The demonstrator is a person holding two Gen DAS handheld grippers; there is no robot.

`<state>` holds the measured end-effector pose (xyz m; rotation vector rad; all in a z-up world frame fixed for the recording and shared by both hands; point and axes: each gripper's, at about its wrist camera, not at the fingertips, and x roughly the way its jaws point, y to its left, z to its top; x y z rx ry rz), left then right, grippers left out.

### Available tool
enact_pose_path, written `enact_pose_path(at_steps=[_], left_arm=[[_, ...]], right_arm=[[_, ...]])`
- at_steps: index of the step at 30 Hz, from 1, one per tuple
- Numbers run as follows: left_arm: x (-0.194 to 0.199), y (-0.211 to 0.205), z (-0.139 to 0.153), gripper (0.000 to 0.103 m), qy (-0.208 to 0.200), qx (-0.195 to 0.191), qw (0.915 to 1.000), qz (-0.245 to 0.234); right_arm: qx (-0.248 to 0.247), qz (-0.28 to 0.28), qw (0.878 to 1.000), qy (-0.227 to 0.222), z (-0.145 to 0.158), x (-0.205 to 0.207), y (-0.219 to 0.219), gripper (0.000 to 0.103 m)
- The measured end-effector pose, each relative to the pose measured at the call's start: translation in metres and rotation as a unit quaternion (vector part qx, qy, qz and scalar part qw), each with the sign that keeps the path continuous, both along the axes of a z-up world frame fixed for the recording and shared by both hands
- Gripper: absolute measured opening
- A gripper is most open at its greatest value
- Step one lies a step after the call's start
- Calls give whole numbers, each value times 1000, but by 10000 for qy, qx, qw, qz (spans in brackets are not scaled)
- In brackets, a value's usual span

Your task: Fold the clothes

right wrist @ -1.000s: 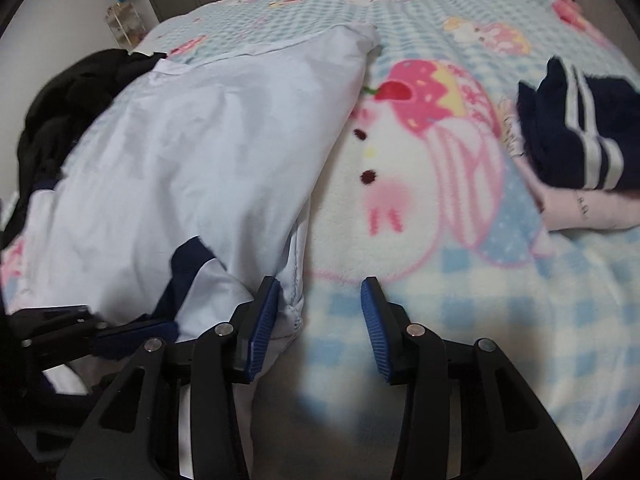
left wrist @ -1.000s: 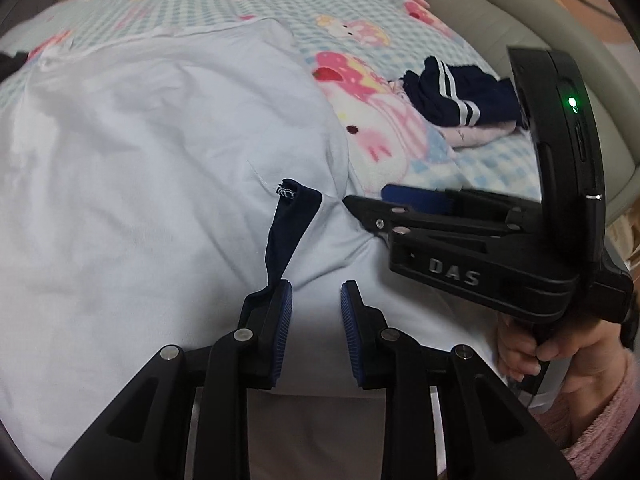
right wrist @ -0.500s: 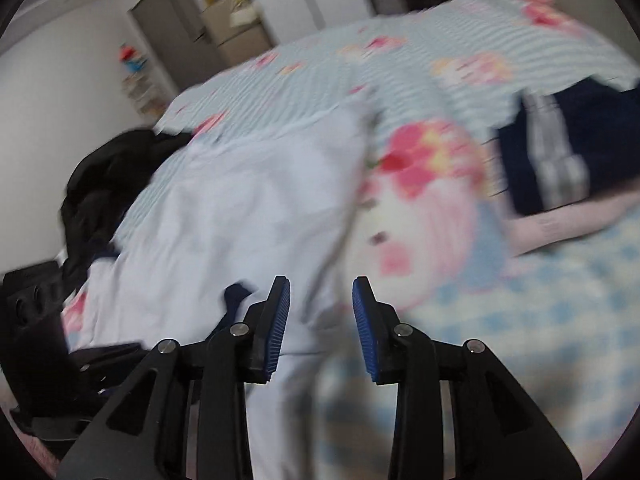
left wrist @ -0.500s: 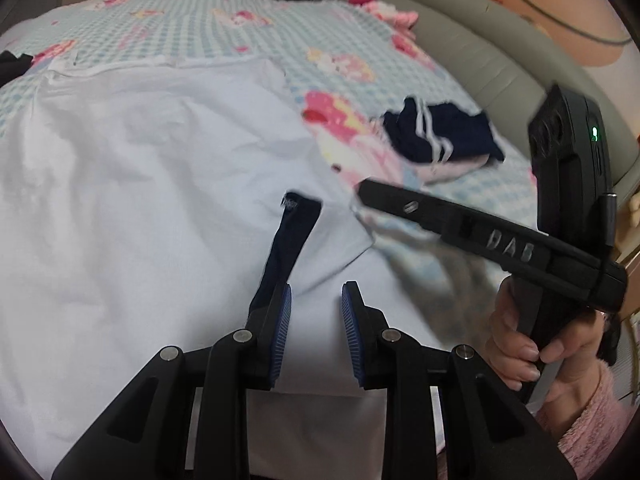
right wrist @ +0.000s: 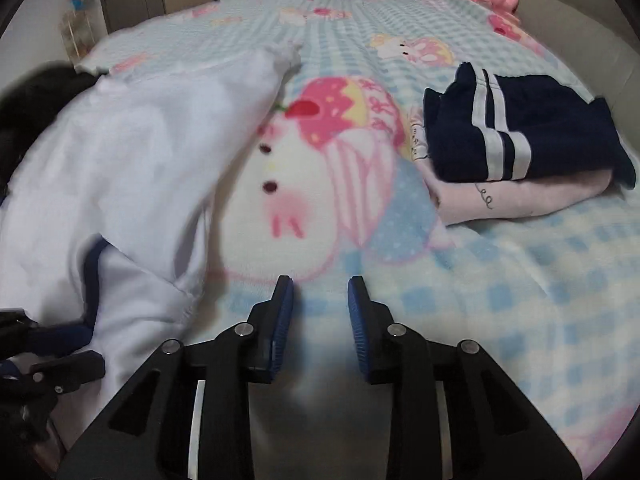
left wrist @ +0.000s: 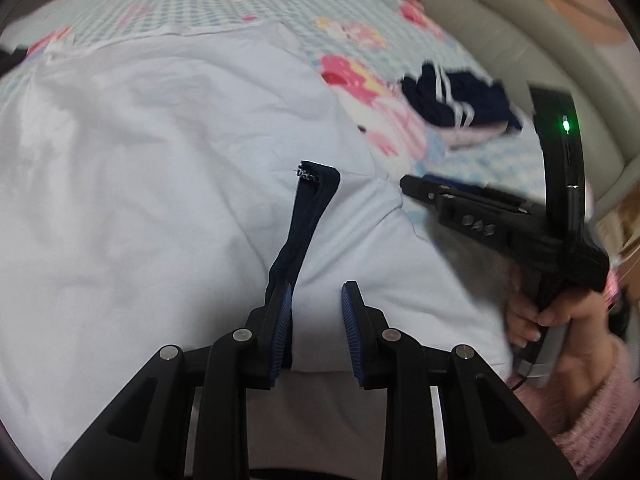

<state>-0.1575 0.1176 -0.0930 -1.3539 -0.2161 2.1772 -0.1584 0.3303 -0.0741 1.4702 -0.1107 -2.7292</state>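
Left wrist view: left gripper point(left wrist: 316, 312), jaws narrowly parted, is hovering at the white shirt's point(left wrist: 160, 160) navy collar point(left wrist: 308, 216) mid-frame, probably to lift it; right gripper point(right wrist: 320, 312) is hanging parted, empty, over the bed point(right wrist: 520, 300).

Shirt point(left wrist: 160, 184): thin white cloth, smooth, matt, softly creased; navy trim point(left wrist: 308, 216) of ribbed knit.
Blanket point(right wrist: 500, 300): fleecy plush, fuzzy nap, matt, checked cartoon print.
Navy garment point(right wrist: 520, 132): matt knit cloth with white stripes.
Pink garment point(right wrist: 520, 200): soft matt cloth.
Left gripper point(left wrist: 316, 316): matt black plastic, metal pivot pins; blue ridged pads point(left wrist: 285, 320), rubbery look.
Right gripper point(right wrist: 320, 316): same make.
Sleeve point(left wrist: 592, 420): fuzzy pink knit.
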Motion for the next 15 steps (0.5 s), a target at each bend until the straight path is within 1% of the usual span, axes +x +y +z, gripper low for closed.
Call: enact_pose_path(at_steps=[2, 3, 4, 5, 6, 8, 10, 12, 14, 15], left_arm=[[4, -16, 13, 34, 103, 247, 9996, 80], [-2, -27, 18, 37, 147, 283, 9994, 164], [-19, -41, 19, 37, 181, 195, 9992, 306], [-36, -55, 21, 37, 215, 108, 9987, 448], [-53, -69, 22, 37, 248, 21, 9979, 590], [-87, -97, 26, 37, 315, -154, 9956, 873], [-121, -126, 29, 37, 382, -328, 9920, 1156], [-155, -154, 32, 37, 449, -503, 9873, 1437], [-189, -182, 35, 38, 515, -676, 9815, 1716], [-207, -191, 34, 40, 534, -724, 9797, 1791]], right_arm=[[-958, 60, 9954, 45, 11, 3, 16, 31], [-1036, 160, 9945, 77, 16, 0, 13, 32], [-1115, 261, 9934, 110, 21, -3, 10, 33], [-1142, 358, 9927, 146, 26, -7, 5, 35], [-944, 437, 9944, 193, 30, -17, -6, 37], [-682, 512, 9961, 216, 40, -36, -11, 39], [-581, 477, 9970, 177, 49, -61, -12, 40], [-651, 510, 9964, 168, 52, -99, -16, 47], [-711, 486, 9962, 117, 48, -134, -21, 49], [-736, 465, 9962, 80, 46, -151, -23, 49]])
